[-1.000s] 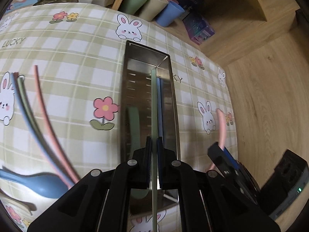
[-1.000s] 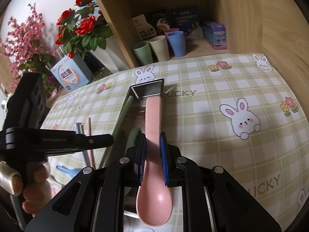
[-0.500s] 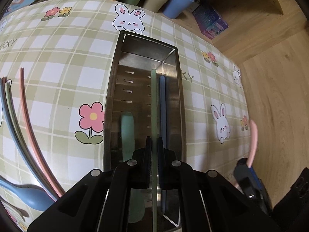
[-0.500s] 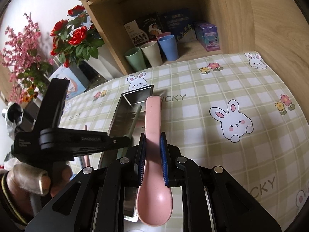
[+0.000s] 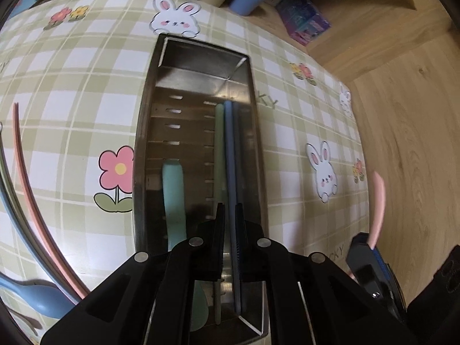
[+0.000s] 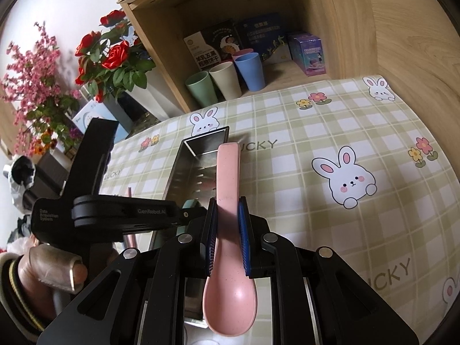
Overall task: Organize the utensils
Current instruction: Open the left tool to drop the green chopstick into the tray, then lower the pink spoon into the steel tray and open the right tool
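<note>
Inside the tray (image 5: 148, 132), chopsticks (image 5: 227, 149) and green spoon (image 5: 172, 189) lie twelve-to-six. Left gripper (image 5: 228, 210) closed; right gripper (image 6: 227, 204) clamps pink spoon (image 6: 228, 169), handle toward twelve.

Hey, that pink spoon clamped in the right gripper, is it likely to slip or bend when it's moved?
The pink spoon looks like stiff, light plastic, so it probably won't bend. Its smooth handle may pivot between the right gripper pads, since the heavier bowl hangs behind them.

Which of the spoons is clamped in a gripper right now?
The pink spoon, held in the right gripper. The green spoon lies in the metal tray; the blue spoon lies on the tablecloth.
</note>
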Tool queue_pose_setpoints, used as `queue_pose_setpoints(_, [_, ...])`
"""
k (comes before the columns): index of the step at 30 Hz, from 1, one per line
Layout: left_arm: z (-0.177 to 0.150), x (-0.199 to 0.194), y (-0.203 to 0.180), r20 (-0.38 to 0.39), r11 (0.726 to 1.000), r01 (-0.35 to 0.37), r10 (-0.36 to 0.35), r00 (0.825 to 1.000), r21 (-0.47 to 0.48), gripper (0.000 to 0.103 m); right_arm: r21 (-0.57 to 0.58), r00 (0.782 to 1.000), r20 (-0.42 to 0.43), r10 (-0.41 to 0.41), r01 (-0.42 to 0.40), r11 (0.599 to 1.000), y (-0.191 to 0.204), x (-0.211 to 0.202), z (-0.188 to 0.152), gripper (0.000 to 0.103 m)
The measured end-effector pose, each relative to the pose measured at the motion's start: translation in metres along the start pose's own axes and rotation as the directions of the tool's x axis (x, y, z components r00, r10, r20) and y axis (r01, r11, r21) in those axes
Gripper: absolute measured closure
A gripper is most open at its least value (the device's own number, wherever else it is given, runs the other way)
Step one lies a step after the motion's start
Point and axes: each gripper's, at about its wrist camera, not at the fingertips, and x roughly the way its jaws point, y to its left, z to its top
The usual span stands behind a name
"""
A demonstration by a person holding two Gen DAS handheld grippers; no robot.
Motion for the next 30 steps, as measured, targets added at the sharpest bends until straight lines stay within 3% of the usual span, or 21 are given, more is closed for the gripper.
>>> queue_pose_setpoints(10, [-0.009, -0.061, 0.02, 0.107, 0.993, -0.045, 0.034, 0.994, 0.111, 0.089, 0.005, 1.0, -0.007, 0.015, -0.015, 1.0, 0.022, 0.0, -0.01, 0.089])
queue_pose_setpoints(14, [-0.019, -0.085, 0.037, 0.178, 0.98, -0.122, 0.093, 0.98, 0.158, 0.088, 0.006, 0.999, -0.025, 0.033, -0.033, 0.999, 0.036, 0.01, -0.014, 0.089])
queue_pose_setpoints(20, [-0.032, -0.109, 0.07, 0.256, 0.963, -0.217, 0.172, 0.951, 0.16, 0.076, -0.042, 0.996, -0.077, 0.044, -0.047, 0.998, 0.065, 0.036, -0.021, 0.089])
queue_pose_setpoints(23, [-0.037, -0.118, 0.082, 0.301, 0.942, -0.287, 0.228, 0.926, 0.171, 0.064, -0.054, 0.995, -0.097, 0.036, -0.042, 0.998, 0.072, 0.046, -0.022, 0.089])
queue_pose_setpoints(26, [-0.041, -0.13, 0.099, 0.352, 0.928, -0.342, 0.274, 0.895, 0.15, 0.038, -0.055, 0.993, -0.112, 0.033, -0.039, 0.998, 0.075, 0.053, -0.022, 0.089])
queue_pose_setpoints(30, [-0.043, -0.145, 0.123, 0.393, 0.909, -0.403, 0.334, 0.856, 0.106, 0.015, -0.052, 0.992, -0.126, 0.025, -0.032, 0.998, 0.076, 0.062, -0.02, 0.089])
